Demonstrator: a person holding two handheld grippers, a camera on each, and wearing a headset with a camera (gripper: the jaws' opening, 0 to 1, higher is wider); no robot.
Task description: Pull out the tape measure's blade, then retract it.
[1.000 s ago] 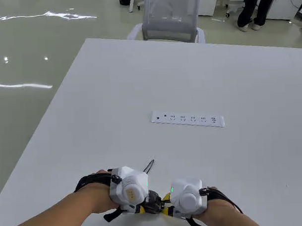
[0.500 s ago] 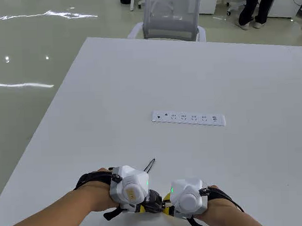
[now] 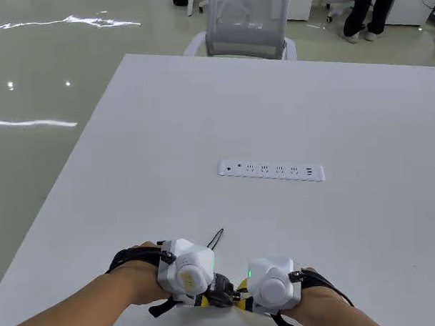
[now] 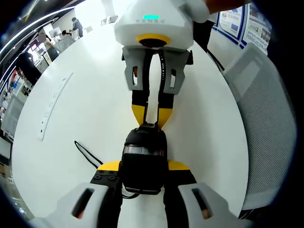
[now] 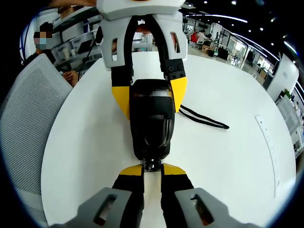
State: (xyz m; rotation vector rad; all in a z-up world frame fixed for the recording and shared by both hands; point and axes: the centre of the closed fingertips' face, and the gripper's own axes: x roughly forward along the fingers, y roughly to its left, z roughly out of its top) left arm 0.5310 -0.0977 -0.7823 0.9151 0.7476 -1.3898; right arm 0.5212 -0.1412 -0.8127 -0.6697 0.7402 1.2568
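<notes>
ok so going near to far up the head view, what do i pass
tape measure → black strap → power strip → mesh chair

The tape measure (image 4: pixel 145 159) sits between the left gripper's (image 4: pixel 145 167) jaws. Its front end lies between the tips of the right gripper's (image 5: pixel 152 170) jaws, which face the left jaws head-on. The strap (image 4: pixel 85 152) trails on the table (image 4: pixel 95 85) beside the left jaws, on the side toward the power strip (image 3: pixel 271 170), which lies well apart. A chair (image 3: pixel 247 22) stands behind the table's far edge.
</notes>
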